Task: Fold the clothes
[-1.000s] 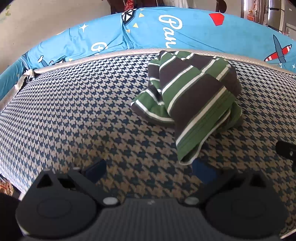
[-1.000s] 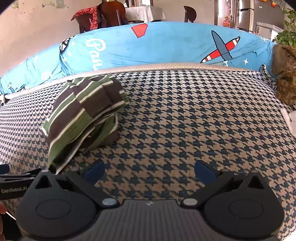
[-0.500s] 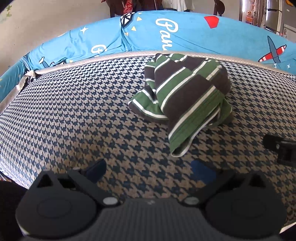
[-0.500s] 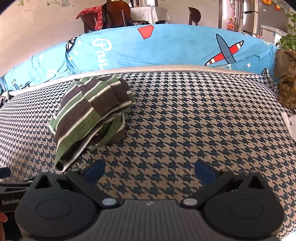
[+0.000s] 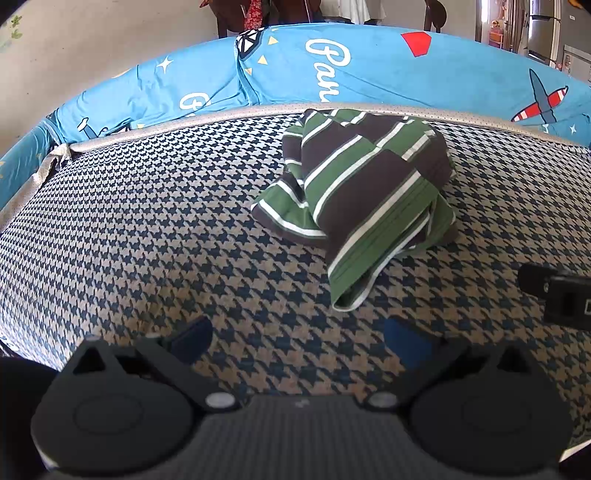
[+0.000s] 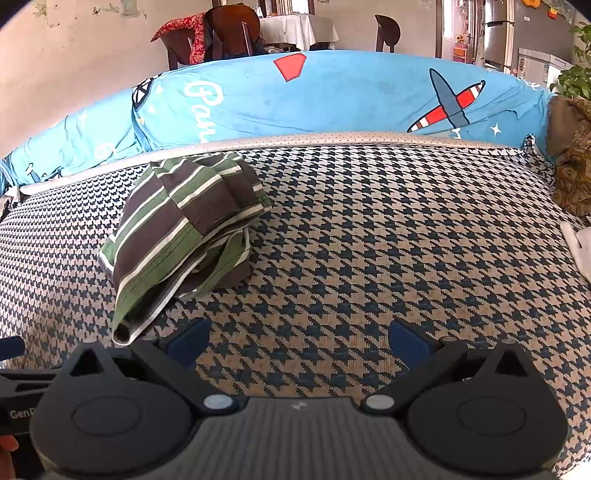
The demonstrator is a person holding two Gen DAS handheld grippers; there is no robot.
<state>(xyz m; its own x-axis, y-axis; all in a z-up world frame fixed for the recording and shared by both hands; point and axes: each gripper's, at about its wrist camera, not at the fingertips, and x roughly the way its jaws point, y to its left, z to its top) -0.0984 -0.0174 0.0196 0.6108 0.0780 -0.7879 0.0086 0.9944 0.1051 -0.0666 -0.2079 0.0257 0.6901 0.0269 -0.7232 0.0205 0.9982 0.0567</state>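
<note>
A folded garment [image 5: 364,192] with green, brown and white stripes lies in a bundle on the houndstooth sofa seat [image 5: 147,229], close to the backrest. In the right wrist view the same garment [image 6: 184,229] sits at the left. My left gripper [image 5: 299,338] is open and holds nothing, a short way in front of the bundle's loose end. My right gripper [image 6: 299,336] is open as well, with only bare seat [image 6: 388,240] between its blue pads, to the right of the garment. The right gripper's body [image 5: 561,295] shows at the left view's right edge.
A blue cushion cover [image 6: 332,96] with a plane print runs along the sofa back. A brown furry item [image 6: 572,173] and something white [image 6: 580,247] lie at the seat's right end. Chairs and a table [image 6: 295,31] stand behind the sofa.
Both grippers have drawn back from the garment, which now looks smaller and farther off. The bundle itself has not moved, and both grippers stayed open.
</note>
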